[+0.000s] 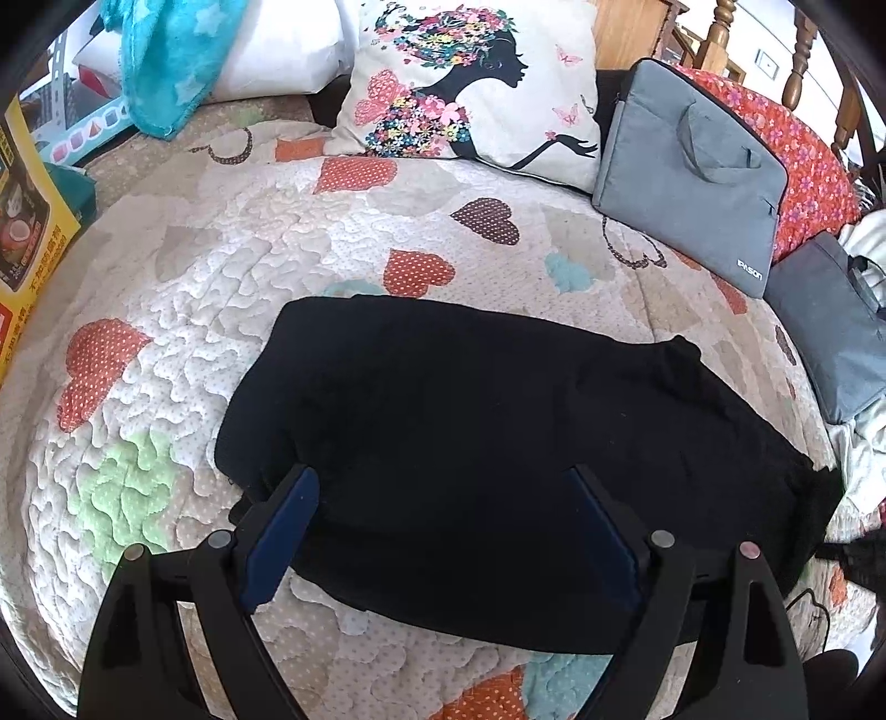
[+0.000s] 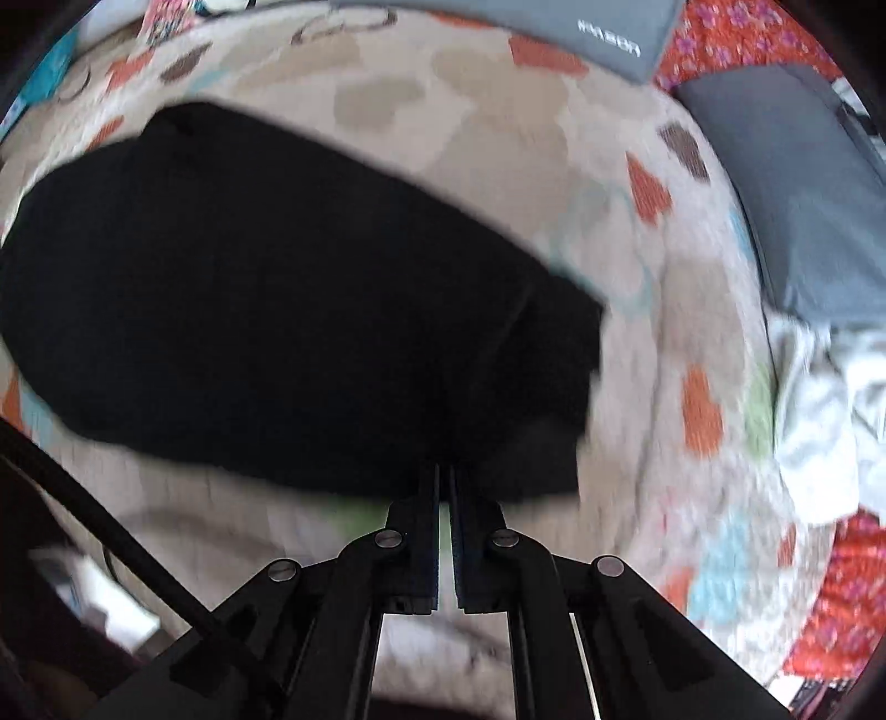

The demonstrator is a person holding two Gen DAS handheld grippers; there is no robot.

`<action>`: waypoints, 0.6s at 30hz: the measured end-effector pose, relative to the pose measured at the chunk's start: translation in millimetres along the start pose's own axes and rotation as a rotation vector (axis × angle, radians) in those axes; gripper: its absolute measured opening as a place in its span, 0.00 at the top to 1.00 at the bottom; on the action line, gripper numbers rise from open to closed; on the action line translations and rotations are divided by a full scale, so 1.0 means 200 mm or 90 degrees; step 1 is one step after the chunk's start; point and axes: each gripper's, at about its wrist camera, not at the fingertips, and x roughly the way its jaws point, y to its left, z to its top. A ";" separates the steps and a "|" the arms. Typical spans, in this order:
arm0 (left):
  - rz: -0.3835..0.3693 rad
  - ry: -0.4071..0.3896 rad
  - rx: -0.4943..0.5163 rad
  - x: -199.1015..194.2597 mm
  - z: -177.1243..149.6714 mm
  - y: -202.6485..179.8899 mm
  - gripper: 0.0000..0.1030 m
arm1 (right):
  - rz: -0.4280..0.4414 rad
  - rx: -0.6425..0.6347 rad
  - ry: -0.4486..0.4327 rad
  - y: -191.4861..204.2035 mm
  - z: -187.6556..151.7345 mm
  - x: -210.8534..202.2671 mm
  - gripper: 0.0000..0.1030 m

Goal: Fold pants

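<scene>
Pants [image 1: 470, 432] lie on the quilt [image 1: 166, 310]; pillow [image 1: 476, 83] behind, laptop bag [image 1: 692, 171] seemingly right.

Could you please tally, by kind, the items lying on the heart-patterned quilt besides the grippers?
Black pants: 1
Grey laptop bags: 2
Printed cushion: 1
Turquoise towel: 1
White pillow: 1
Total: 6
</scene>
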 end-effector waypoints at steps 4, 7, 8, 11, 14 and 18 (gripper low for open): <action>0.018 -0.008 0.011 -0.01 -0.02 -0.01 0.13 | -0.029 0.029 0.028 -0.14 -0.19 0.00 0.96; 0.023 -0.004 0.004 -0.01 -0.02 0.01 0.13 | 0.003 0.109 -0.026 -0.30 -0.24 -0.10 0.96; 0.023 -0.002 0.001 0.00 -0.03 0.01 0.13 | 0.038 0.146 -0.059 -0.36 -0.24 -0.14 0.91; 0.023 0.001 -0.001 0.00 -0.03 0.01 0.13 | 0.090 0.205 -0.154 -0.44 -0.21 -0.25 0.48; 0.028 -0.007 0.013 -0.01 -0.05 -0.02 0.13 | 0.096 0.208 -0.222 -0.39 -0.10 -0.29 0.44; 0.036 -0.019 0.038 -0.03 -0.07 -0.05 0.13 | 0.073 0.178 -0.241 -0.29 0.13 -0.23 0.40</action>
